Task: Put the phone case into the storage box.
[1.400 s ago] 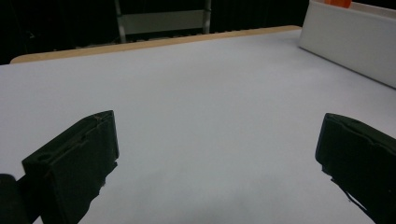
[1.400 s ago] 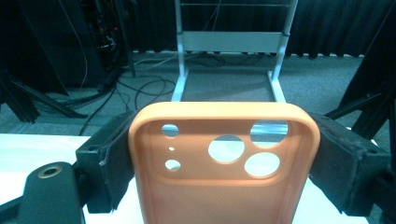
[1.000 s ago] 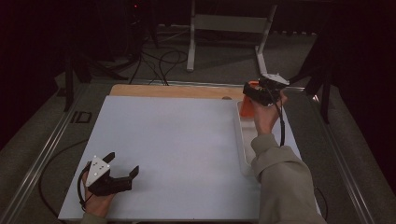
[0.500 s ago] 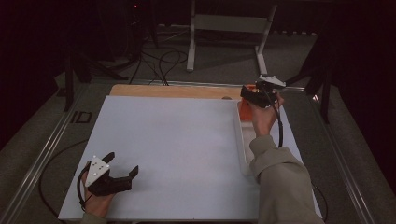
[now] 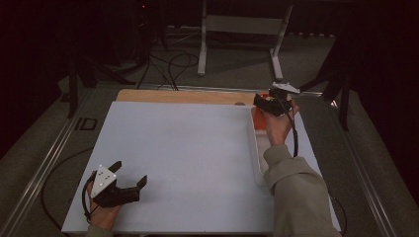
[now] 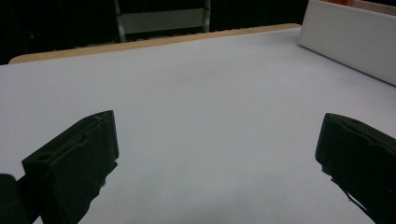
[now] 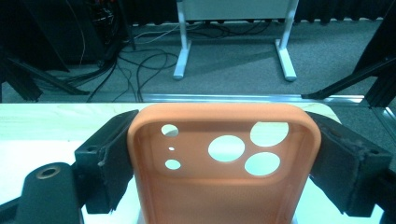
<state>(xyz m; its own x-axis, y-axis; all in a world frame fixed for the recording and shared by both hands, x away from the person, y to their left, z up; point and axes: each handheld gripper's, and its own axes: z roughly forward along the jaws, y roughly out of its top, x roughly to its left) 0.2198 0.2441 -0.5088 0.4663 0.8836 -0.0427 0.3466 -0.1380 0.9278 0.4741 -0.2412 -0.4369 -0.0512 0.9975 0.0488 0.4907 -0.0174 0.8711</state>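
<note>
The right gripper [image 5: 271, 102] is held over the far end of a long white tray [image 5: 257, 158] that lies along the right side of the desk [image 5: 188, 148]. In the right gripper view its jaws are closed against the two long edges of an orange phone case [image 7: 224, 168], pressing on it from both sides. The case faces the camera with its hollow inner side, its camera cut-outs near the top edge. From the high view a patch of orange shows at the tray's far end, just under the gripper; whether the case rests in the tray or is lifted clear of it cannot be told. The near part of the tray is partly hidden by the person's sleeve [image 5: 296, 192], so its contents there cannot be made out.

The left gripper [image 5: 129, 180] rests on the near left corner of the desk, well apart from the tray. Its jaws stand wide open with bare white desk between them, holding nothing.
</note>
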